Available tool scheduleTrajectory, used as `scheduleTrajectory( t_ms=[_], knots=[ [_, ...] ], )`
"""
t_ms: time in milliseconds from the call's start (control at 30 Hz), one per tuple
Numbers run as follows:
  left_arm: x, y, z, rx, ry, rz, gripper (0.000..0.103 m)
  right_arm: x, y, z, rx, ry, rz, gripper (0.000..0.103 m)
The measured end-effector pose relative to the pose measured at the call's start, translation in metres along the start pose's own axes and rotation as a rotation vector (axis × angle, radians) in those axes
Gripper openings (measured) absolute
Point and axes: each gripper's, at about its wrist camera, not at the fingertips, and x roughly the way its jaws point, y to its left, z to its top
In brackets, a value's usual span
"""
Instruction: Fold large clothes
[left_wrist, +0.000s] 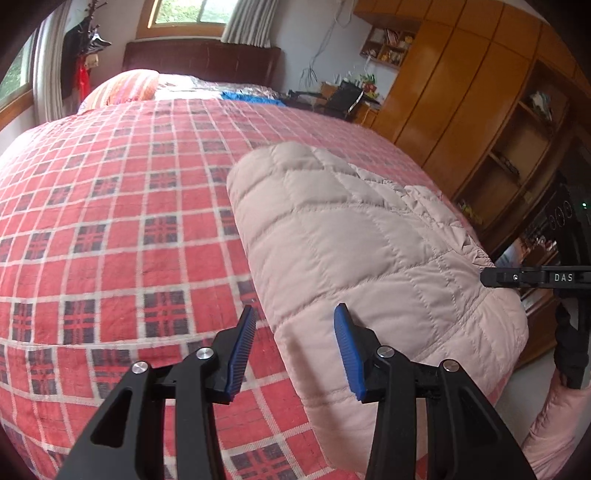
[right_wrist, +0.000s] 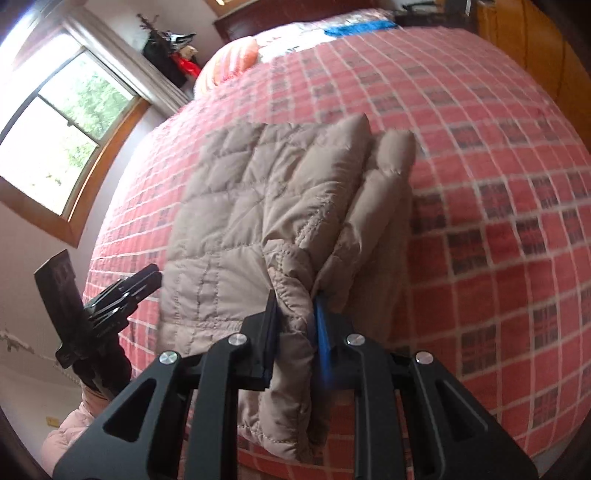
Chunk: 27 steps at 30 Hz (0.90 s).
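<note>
Left wrist view: my left gripper (left_wrist: 293, 347) stands wide open at the bottom centre, with nothing between its blue pads (left_wrist: 242, 356). Its right pad sits over the near edge of the quilted jacket (left_wrist: 354, 236); I cannot tell whether it touches the fabric. The jacket fills the centre and right of the frame, lying on the checked bedspread (left_wrist: 110, 229) as a thick, layered slab with a rounded edge at upper centre. I judge at least one fold is made. At the right edge a black tip of my right gripper (left_wrist: 495, 277) meets the jacket's side; its body is cut off by the frame. A pink sleeve (left_wrist: 561, 421) shows at lower right, partly out of view.

Right wrist view: my right gripper (right_wrist: 295, 325) is clamped on a bunched jacket edge at bottom centre. Two puffy layers stack at upper centre, which supports the reading of a partly folded garment. I judge further folding and squaring remain. The collar, zip and sleeves are not identifiable, and the jacket's lower edge hides behind the tool. The left gripper at middle left appears edge-on, its opening unreadable from here. The frame is motion-blurred.
</note>
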Motion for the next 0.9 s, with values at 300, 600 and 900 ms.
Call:
scheduleTrajectory(
  t_ms=[300, 600, 900],
  knots=[
    [0.019, -0.003, -0.011, 0.010, 0.021, 0.040, 0.050, 0.056, -0.023, -0.015, 0.021, 0.073, -0.011, 0.021],
    [-0.012, -0.023, -0.020, 0.006, -0.020, 0.134, 0.047, 0.002, -0.022, -0.025, -0.024, -0.013, -0.044, 0.043],
    [-0.033, -0.046, -0.039, 0.023, -0.018, 0.165, 0.048, -0.020, 0.005, -0.057, -0.094, -0.022, -0.087, 0.043]
  ],
)
